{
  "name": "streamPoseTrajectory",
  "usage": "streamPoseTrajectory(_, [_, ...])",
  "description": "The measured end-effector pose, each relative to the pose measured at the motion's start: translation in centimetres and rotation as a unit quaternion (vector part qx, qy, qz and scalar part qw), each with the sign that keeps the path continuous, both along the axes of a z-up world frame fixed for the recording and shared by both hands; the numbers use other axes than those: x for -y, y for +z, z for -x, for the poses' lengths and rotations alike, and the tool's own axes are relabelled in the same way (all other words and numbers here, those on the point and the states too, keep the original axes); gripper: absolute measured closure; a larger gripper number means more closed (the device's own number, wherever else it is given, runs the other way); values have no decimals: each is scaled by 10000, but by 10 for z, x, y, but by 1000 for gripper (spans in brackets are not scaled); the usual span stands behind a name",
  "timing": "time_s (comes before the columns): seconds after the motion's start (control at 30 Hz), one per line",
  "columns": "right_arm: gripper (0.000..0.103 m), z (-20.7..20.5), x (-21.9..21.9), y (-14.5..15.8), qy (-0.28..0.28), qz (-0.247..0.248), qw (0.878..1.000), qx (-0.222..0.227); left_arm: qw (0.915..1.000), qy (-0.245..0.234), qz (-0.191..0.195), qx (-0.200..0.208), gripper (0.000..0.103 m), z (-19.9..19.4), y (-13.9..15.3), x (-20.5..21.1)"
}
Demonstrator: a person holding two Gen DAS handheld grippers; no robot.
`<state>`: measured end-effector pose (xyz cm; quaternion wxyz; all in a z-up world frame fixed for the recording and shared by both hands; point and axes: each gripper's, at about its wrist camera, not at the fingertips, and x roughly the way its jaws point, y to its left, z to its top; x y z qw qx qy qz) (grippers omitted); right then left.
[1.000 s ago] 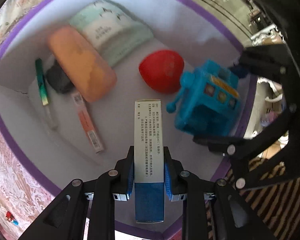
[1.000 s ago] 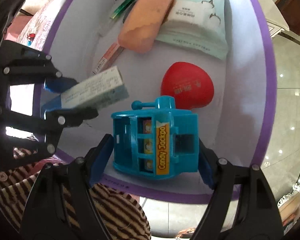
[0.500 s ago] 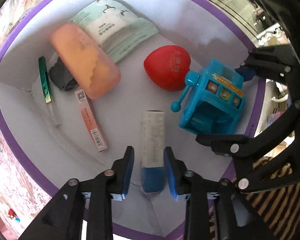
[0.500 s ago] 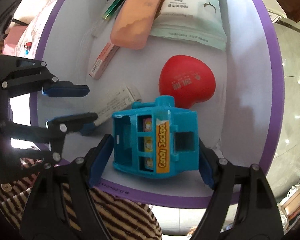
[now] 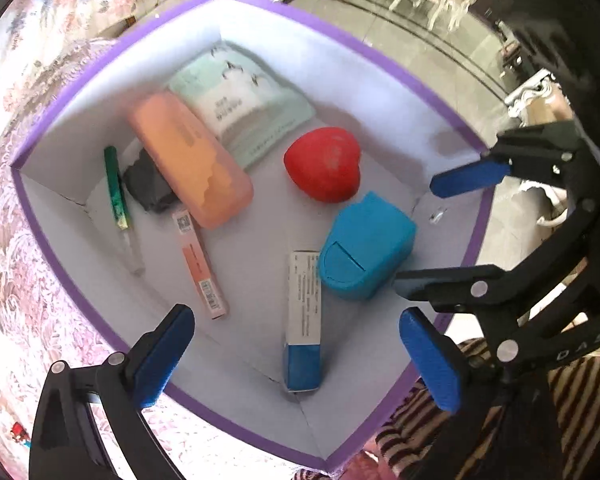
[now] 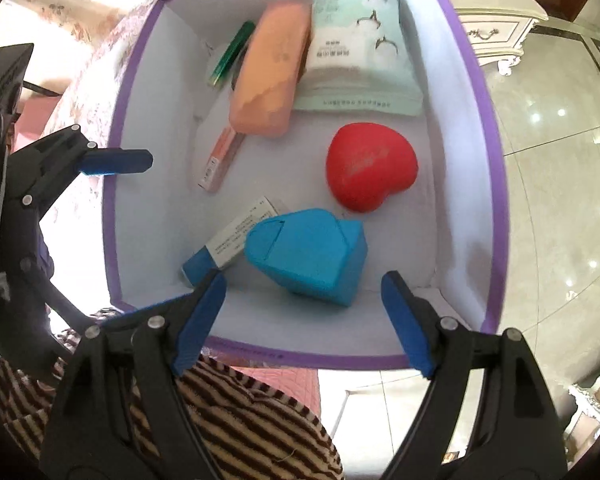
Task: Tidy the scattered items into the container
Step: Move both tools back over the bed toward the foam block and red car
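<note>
The purple-rimmed white box (image 5: 452, 120) (image 6: 496, 148) holds everything. A blue toy slot machine (image 5: 366, 246) (image 6: 306, 254) lies face down on its floor. A white and blue carton (image 5: 305, 320) (image 6: 236, 240) lies beside it, partly under it. A red heart (image 5: 324, 164) (image 6: 370, 172), an orange case (image 5: 190, 158) (image 6: 270, 68), a mint tissue pack (image 5: 240, 108) (image 6: 356, 56), a slim pink box (image 5: 198, 264) (image 6: 220, 158), a green pen (image 5: 114, 184) (image 6: 230, 54) and a dark item (image 5: 146, 186) lie further in. My left gripper (image 5: 296, 360) is open and empty above the near rim. My right gripper (image 6: 304, 320) is open and empty above the near rim.
The box stands on a pink floral cloth (image 5: 4, 240) (image 6: 80, 12). A glossy tiled floor (image 6: 560, 160) lies to the right, with white furniture (image 6: 500, 28) beyond. The person's striped clothing (image 6: 228, 420) is just below the grippers.
Both grippers opened wide and pulled back up. The carton dropped flat onto the box floor. The toy slot machine was let go and tipped face down beside the carton.
</note>
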<state>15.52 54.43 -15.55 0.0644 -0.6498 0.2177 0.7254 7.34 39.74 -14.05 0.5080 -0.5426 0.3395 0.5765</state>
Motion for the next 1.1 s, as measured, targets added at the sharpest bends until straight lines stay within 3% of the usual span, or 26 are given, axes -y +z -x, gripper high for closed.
streamPoseTrajectory(0.17, [21,11,15,8,-114,-95,9999,-56,9991,221,-352,94,0,11,23,18])
streamPoseTrajectory(0.3, [21,16,19,33,-256,-220,9991,-263,9958,469,-739,279,0,26,36,14])
streamPoseTrajectory(0.47, [21,22,25,65,-415,-388,9970,-528,9868,812,-1332,444,0,38,49,27])
streamPoseTrajectory(0.67, [21,63,77,77,-258,-469,9936,-991,9733,1307,-1798,576,0,69,62,79])
streamPoseTrajectory(0.93, [21,132,146,85,562,-478,9889,-1293,9495,2474,-1803,691,0,118,38,181])
streamPoseTrajectory(1.1, [21,193,196,68,1585,-511,9772,-1314,9224,3458,-1637,528,0,152,20,256])
